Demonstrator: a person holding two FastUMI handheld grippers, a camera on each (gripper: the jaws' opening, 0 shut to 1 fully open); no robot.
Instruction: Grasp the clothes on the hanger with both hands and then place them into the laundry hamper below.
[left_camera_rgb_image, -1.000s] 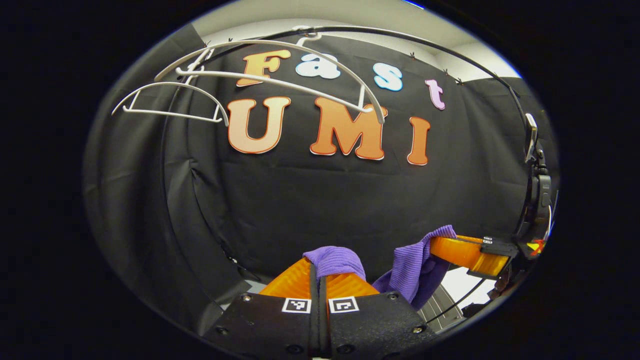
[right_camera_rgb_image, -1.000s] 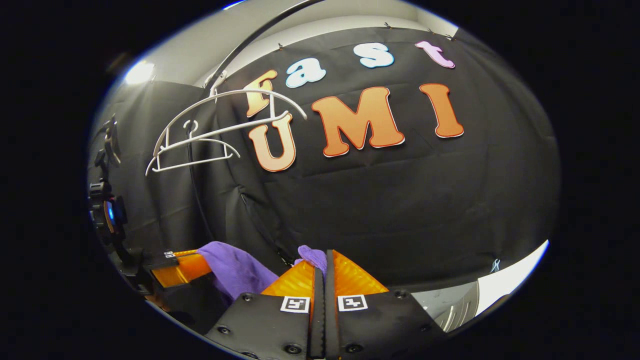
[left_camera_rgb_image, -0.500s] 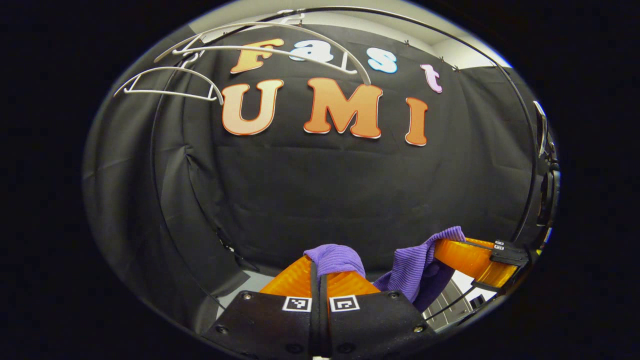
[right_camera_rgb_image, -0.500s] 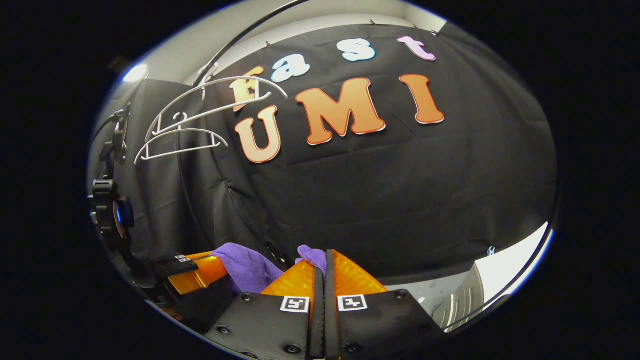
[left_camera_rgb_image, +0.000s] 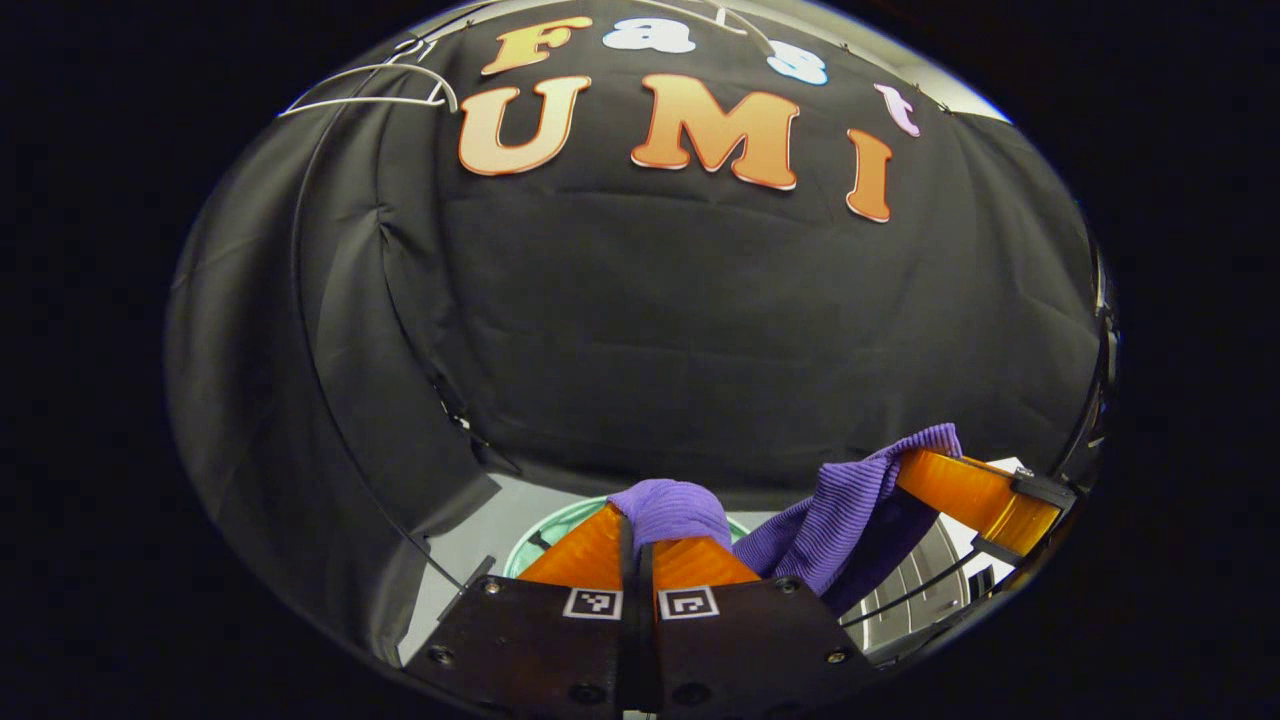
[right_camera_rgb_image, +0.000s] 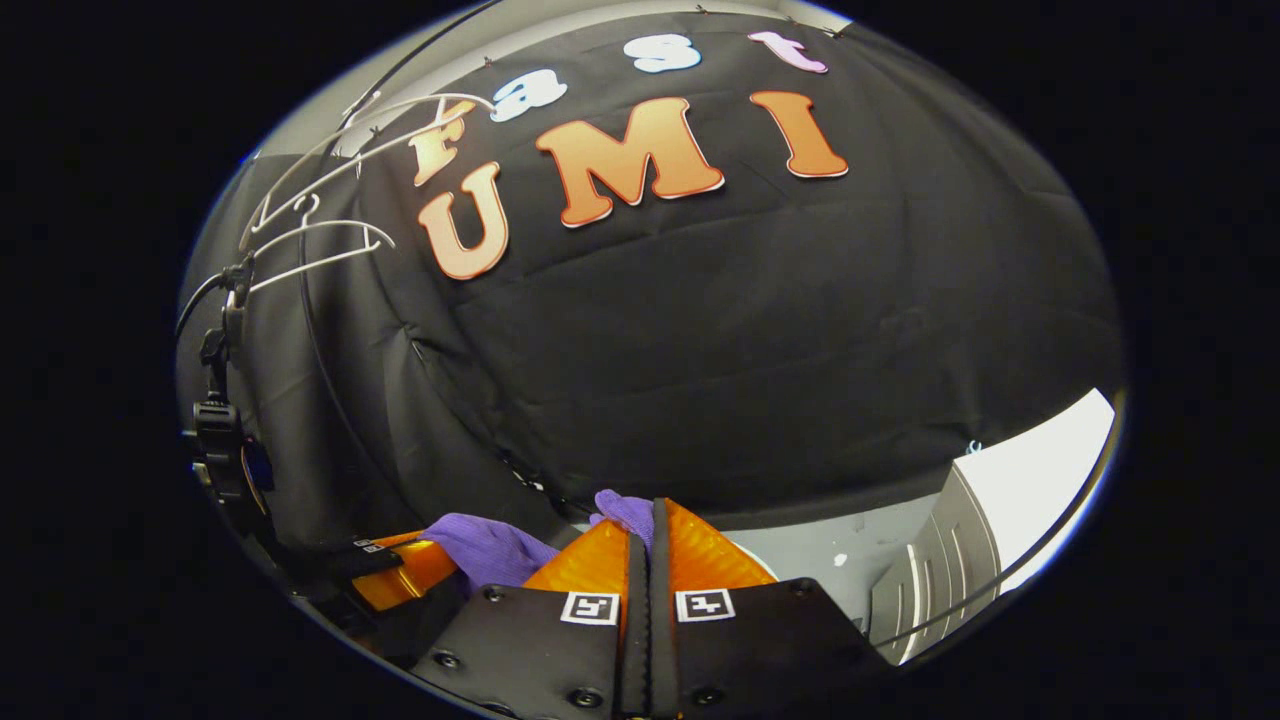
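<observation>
Black cloth wall (left_camera_rgb_image: 650, 330), two white plastic hangers (right_camera_rgb_image: 320, 235) bare. I see both grippers, left (left_camera_rgb_image: 638, 535) and right (right_camera_rgb_image: 645, 530), each clamped on one purple ribbed garment (left_camera_rgb_image: 830, 510).

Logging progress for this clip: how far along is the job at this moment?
Done: the purple garment is off the white hangers, which hang bare. In hand: the left gripper and right gripper are each shut on it. Left: releasing it into the hamper, whose rim shows just below.
</observation>
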